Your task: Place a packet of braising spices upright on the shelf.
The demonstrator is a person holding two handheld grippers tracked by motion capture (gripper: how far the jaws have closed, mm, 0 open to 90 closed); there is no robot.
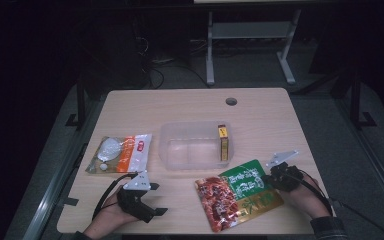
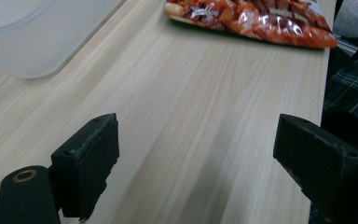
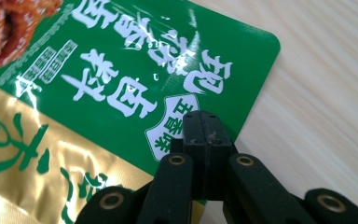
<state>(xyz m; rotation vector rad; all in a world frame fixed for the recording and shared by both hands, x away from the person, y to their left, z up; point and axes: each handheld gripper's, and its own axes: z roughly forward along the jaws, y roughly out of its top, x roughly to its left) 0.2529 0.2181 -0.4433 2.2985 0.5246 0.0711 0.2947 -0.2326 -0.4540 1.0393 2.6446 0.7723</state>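
The snack pouch (image 1: 238, 193) lies flat at lower right of the high view, long axis slanting from its red end at lower left up to the green end at upper right. The right gripper (image 1: 269, 178) has its jaws pressed together at that green edge; can't tell if the foil is pinched. Just above sits a clear tub (image 1: 192, 148) holding a yellow box (image 1: 223, 142). A white-orange pouch (image 1: 121, 153) lies at left. The left gripper (image 1: 156, 199) is spread wide over bare table (image 1: 180, 105).

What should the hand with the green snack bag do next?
Probably lift the green snack bag and carry it toward the clear bin. The right gripper looks shut on the bag's edge, and the bin has room beside the small box.
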